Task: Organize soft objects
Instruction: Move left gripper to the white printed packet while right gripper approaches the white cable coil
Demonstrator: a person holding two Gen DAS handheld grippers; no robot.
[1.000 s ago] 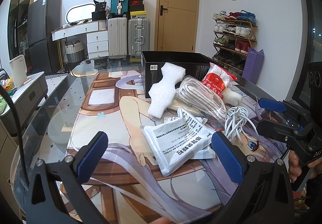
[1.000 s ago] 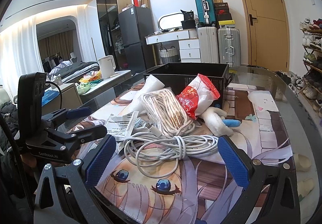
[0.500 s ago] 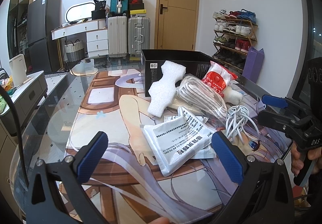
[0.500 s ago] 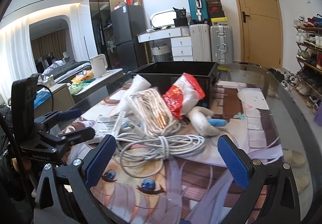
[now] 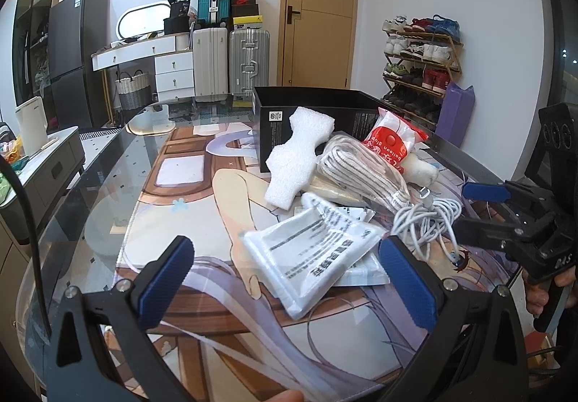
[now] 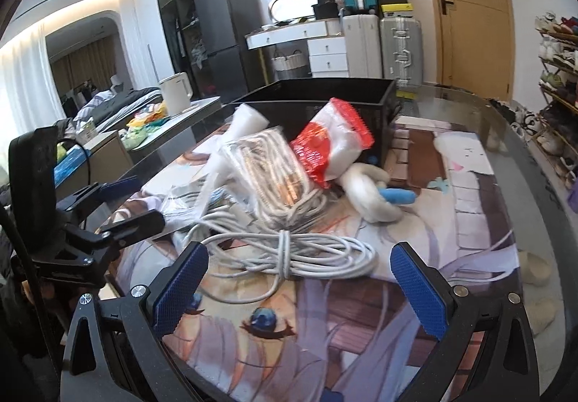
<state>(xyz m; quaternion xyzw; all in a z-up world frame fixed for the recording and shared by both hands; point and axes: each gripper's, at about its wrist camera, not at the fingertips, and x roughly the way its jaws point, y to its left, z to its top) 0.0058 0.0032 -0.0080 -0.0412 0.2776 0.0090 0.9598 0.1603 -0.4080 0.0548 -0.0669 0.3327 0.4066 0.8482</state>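
Note:
A pile of soft things lies on the printed mat in front of an open black box (image 5: 310, 106). It holds a white foam piece (image 5: 296, 156), a bagged striped rope (image 5: 357, 171), a red-and-white balloon bag (image 5: 392, 142), a white plush toy (image 6: 368, 192), a white printed pouch (image 5: 318, 254) and a coiled white cable (image 6: 289, 250). My left gripper (image 5: 285, 286) is open, just before the pouch. My right gripper (image 6: 300, 286) is open, just before the cable coil; it also shows in the left wrist view (image 5: 480, 207).
The glass table (image 5: 90, 207) carries an anime-print mat (image 5: 202, 192). Behind stand suitcases (image 5: 231, 59), a white dresser (image 5: 151, 62), a wooden door (image 5: 318, 12) and a shoe rack (image 5: 422, 55). A side cabinet with a kettle (image 5: 30, 124) is at the left.
My right gripper has moved forward toward the cable coil, which now sits larger and closer between its fingers. The left gripper has barely moved. Nothing was grasped.

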